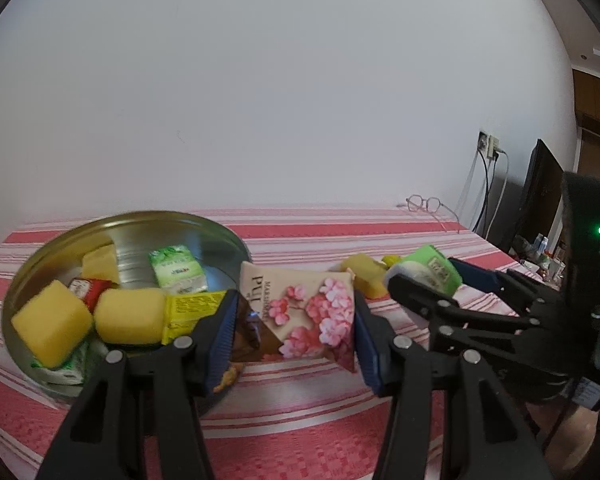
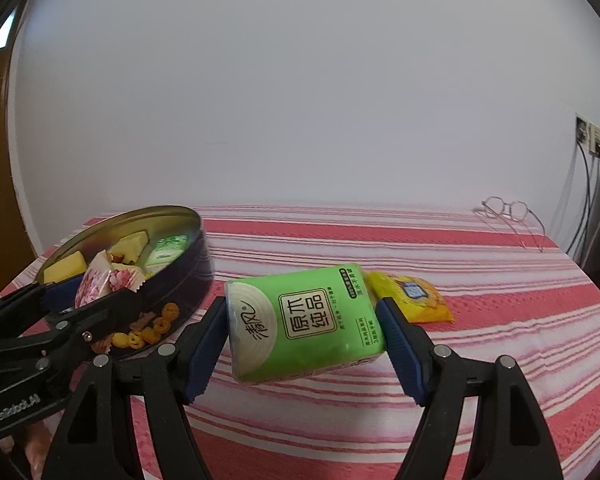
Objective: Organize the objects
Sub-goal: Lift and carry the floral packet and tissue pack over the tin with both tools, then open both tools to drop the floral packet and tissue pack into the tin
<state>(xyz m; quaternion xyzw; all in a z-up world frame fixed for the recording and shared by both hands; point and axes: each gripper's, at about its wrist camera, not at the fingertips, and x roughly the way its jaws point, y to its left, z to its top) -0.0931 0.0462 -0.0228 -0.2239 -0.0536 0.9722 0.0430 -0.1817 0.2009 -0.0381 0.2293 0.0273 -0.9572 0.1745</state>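
Note:
My left gripper (image 1: pixel 294 320) is shut on a pink floral packet (image 1: pixel 308 312) and holds it just right of the round tin (image 1: pixel 32 256). The tin holds yellow sponges (image 1: pixel 52 330), a green tissue pack (image 1: pixel 177 269) and small packets. My right gripper (image 2: pixel 302 336) is shut on a green tissue pack (image 2: pixel 304 322) and holds it above the striped cloth. In the right wrist view the left gripper (image 2: pixel 96 298) holds the floral packet (image 2: pixel 104 282) at the tin's (image 2: pixel 188 280) near edge. The right gripper (image 1: pixel 428 276) shows in the left wrist view with its green pack (image 1: pixel 430 268).
A yellow packet (image 2: pixel 412 298) lies on the red-striped tablecloth (image 2: pixel 380 236) behind the green pack. Glasses (image 2: pixel 508 210) lie at the far right by the wall. Cables and a wall socket (image 2: pixel 590 136) are at the right. A dark monitor (image 1: pixel 540 192) stands beyond the table's right edge.

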